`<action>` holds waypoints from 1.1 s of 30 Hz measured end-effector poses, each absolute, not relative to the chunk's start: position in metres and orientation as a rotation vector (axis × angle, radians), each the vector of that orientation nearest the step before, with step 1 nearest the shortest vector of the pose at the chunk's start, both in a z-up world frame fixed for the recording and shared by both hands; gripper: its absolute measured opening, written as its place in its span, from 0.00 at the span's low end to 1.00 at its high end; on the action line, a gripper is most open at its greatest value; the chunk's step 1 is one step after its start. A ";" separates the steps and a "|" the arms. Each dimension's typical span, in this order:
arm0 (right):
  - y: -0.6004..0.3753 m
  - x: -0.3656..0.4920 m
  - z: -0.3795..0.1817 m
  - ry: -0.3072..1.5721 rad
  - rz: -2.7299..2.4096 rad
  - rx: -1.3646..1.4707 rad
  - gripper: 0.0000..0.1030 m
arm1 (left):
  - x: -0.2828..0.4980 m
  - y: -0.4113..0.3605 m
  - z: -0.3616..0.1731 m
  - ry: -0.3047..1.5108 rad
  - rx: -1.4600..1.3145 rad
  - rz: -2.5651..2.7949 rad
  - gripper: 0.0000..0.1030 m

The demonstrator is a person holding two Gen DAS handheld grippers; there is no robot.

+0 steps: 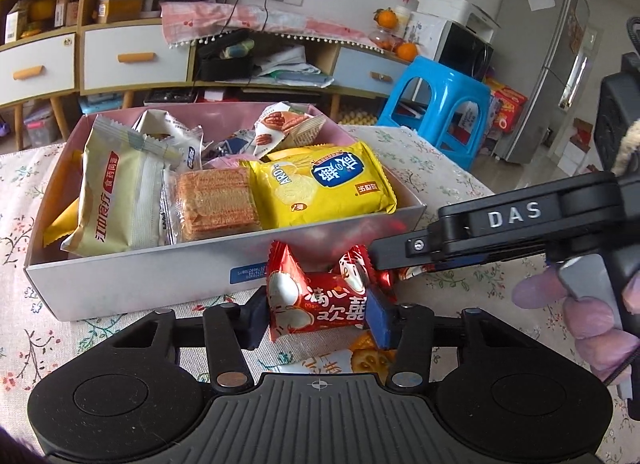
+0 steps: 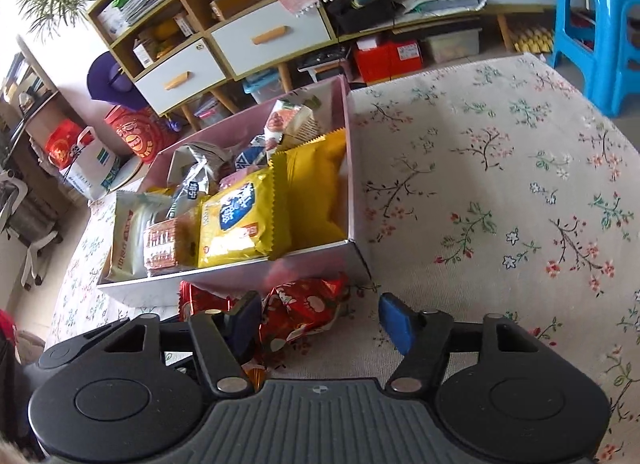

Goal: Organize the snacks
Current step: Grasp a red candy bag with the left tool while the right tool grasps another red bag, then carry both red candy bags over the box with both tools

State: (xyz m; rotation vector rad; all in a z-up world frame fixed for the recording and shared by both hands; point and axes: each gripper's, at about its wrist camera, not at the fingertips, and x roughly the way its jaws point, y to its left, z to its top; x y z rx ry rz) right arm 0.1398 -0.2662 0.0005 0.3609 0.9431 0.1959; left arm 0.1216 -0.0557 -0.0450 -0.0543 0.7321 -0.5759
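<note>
— How far along would you say they are?

— Well on. The box [image 1: 132, 284] on the flowered worktop [image 2: 500, 184] already holds most of the snacks: a cream packet [image 1: 116, 200], a clear pack of wafers [image 1: 214, 204], a yellow biscuit bag [image 1: 324, 188] and a pecan packet [image 1: 286, 122] at the back. What's left lies on the cloth just in front of the box's near wall.

— And the tools?

— The left tool [image 1: 318, 310] is clenched on a red candy packet [image 1: 316, 300], both pads pressed against its sides, the packet just short of the box. The right tool [image 2: 320, 324] stands released. A second red foil packet [image 2: 304, 312] sits between its fingers, against the left pad, while the right pad is clear of it.

— Anything else to put away?

— An orange-and-white cracker packet [image 1: 360, 360] lies under the left tool, mostly covered, so I can't read what it is. Another red wrapper edge [image 2: 200, 300] pokes out at the right tool's left; it may be the packet the left tool holds, I can't tell. The box's lower layers are hidden too.
</note>
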 end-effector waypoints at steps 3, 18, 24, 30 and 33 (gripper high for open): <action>-0.265 0.139 0.000 0.941 0.195 0.366 0.51 | 0.120 -0.057 -0.044 0.729 -0.050 -0.570 0.44; -0.256 0.138 0.004 0.922 0.225 0.290 0.27 | 0.113 -0.055 -0.039 0.732 -0.031 -0.552 0.41; -0.265 0.136 0.013 0.904 0.217 0.307 0.27 | 0.108 -0.047 -0.031 0.725 -0.040 -0.545 0.41; -0.272 0.126 0.027 0.874 0.228 0.329 0.27 | 0.105 -0.037 -0.017 0.720 -0.062 -0.544 0.41; -0.272 0.124 0.035 0.857 0.232 0.351 0.27 | 0.104 -0.034 -0.009 0.710 -0.077 -0.535 0.41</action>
